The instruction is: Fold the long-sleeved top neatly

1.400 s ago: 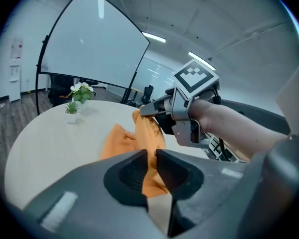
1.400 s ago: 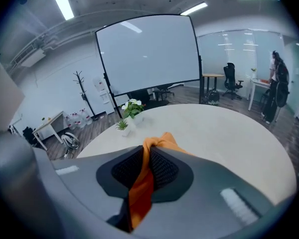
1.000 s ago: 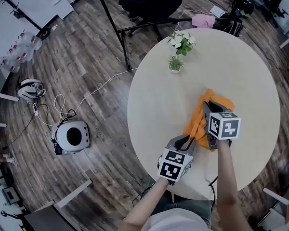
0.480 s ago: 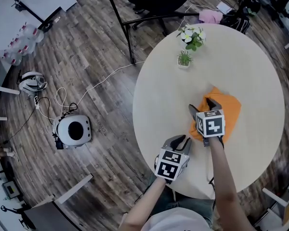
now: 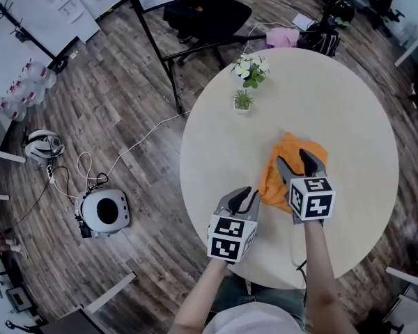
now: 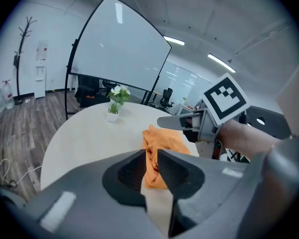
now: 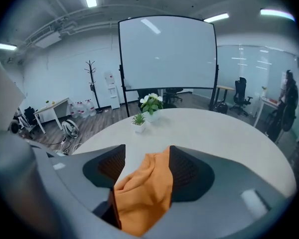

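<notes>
The right gripper [image 5: 295,163] has just released, its jaws spread over the bunched orange long-sleeved top [image 5: 273,181] lying on the bench [image 5: 348,110]; the left gripper [image 5: 248,195], empty and barely parted, has drawn clear, so this fold seems laid, though rumpled

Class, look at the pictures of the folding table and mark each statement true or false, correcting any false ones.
1. The orange top lies bunched on the round table. True.
2. The right gripper is clamped shut on the top. False: its jaws have just been opening and stand wide apart, with the top showing between them but not pinched.
3. A flowering plant and a small green plant stand on the table. True.
4. The left gripper holds a sleeve of the top. False: it is beside the top, with nothing between its jaws.
</notes>
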`<state>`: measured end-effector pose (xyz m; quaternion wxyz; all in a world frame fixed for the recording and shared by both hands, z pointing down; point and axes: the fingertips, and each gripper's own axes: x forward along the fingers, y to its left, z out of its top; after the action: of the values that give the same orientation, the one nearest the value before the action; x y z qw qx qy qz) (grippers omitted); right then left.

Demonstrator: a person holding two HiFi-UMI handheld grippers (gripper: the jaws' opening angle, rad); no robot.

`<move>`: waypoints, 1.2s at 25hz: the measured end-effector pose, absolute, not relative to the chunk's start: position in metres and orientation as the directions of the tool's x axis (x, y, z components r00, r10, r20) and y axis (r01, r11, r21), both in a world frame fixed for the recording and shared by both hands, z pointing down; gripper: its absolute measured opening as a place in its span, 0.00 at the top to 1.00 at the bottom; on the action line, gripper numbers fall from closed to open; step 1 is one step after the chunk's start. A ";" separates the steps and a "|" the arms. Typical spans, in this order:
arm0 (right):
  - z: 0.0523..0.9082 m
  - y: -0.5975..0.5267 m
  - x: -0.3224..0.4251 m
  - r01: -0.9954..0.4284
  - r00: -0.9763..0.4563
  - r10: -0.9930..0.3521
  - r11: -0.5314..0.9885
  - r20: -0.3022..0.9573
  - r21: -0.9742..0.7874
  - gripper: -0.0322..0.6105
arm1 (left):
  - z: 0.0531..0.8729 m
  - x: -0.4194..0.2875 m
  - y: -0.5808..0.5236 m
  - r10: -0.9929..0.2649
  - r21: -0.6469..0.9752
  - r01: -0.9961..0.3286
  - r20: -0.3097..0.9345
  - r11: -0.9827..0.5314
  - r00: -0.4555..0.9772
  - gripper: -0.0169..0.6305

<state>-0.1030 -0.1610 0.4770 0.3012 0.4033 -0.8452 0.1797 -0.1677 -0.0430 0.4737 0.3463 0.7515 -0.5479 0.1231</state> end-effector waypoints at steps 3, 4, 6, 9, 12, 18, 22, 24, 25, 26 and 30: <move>0.442 -0.160 -0.078 -0.813 -0.490 -0.641 0.581 0.591 -0.044 0.53 | 0.448 -0.172 -0.060 -0.779 0.309 -0.931 0.528 -0.195 0.338 0.86; 0.430 -0.159 -0.067 -0.824 -0.484 -0.667 0.565 0.567 -0.038 0.56 | 0.438 -0.173 -0.065 -0.796 0.287 -0.938 0.512 -0.196 0.323 0.86; 0.404 -0.156 -0.045 -0.847 -0.463 -0.719 0.531 0.518 -0.022 0.60 | 0.415 -0.175 -0.074 -0.831 0.258 -0.947 0.469 -0.193 0.298 0.86; 0.365 -0.150 -0.015 -0.871 -0.441 -0.782 0.492 0.441 0.000 0.63 | 0.378 -0.171 -0.086 -0.871 0.211 -0.956 0.405 -0.205 0.277 0.86; 0.329 -0.141 0.013 -0.892 -0.416 -0.834 0.452 0.362 0.015 0.67 | 0.344 -0.162 -0.097 -0.898 0.158 -0.960 0.345 -0.230 0.272 0.86; 0.271 -0.120 0.055 -0.927 -0.355 -0.909 0.373 0.218 0.045 0.76 | 0.283 -0.141 -0.100 -0.932 0.062 -0.962 0.240 -0.264 0.272 0.86; 0.249 -0.108 0.076 -0.944 -0.314 -0.938 0.325 0.148 0.056 0.81 | 0.253 -0.130 -0.098 -0.943 0.024 -0.960 0.184 -0.278 0.277 0.86; 0.242 -0.104 0.082 -0.950 -0.296 -0.947 0.306 0.126 0.065 0.84 | 0.243 -0.127 -0.096 -0.947 0.017 -0.961 0.168 -0.276 0.275 0.86; 0.239 -0.102 0.084 -0.952 -0.288 -0.951 0.297 0.115 0.068 0.85 | 0.238 -0.126 -0.094 -0.948 0.015 -0.961 0.159 -0.275 0.274 0.86; 0.236 -0.100 0.087 -0.955 -0.279 -0.955 0.287 0.105 0.071 0.87 | 0.234 -0.125 -0.093 -0.950 0.014 -0.962 0.150 -0.274 0.272 0.87; 0.226 -0.091 0.095 -0.967 -0.242 -0.968 0.246 0.062 0.066 0.91 | 0.224 -0.125 -0.085 -0.960 -0.022 -0.967 0.123 -0.255 0.250 0.90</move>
<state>0.0946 -0.0913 0.2261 0.0447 0.6140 -0.7880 -0.0068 -0.1249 -0.0854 0.2245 0.0292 0.7901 -0.6097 0.0555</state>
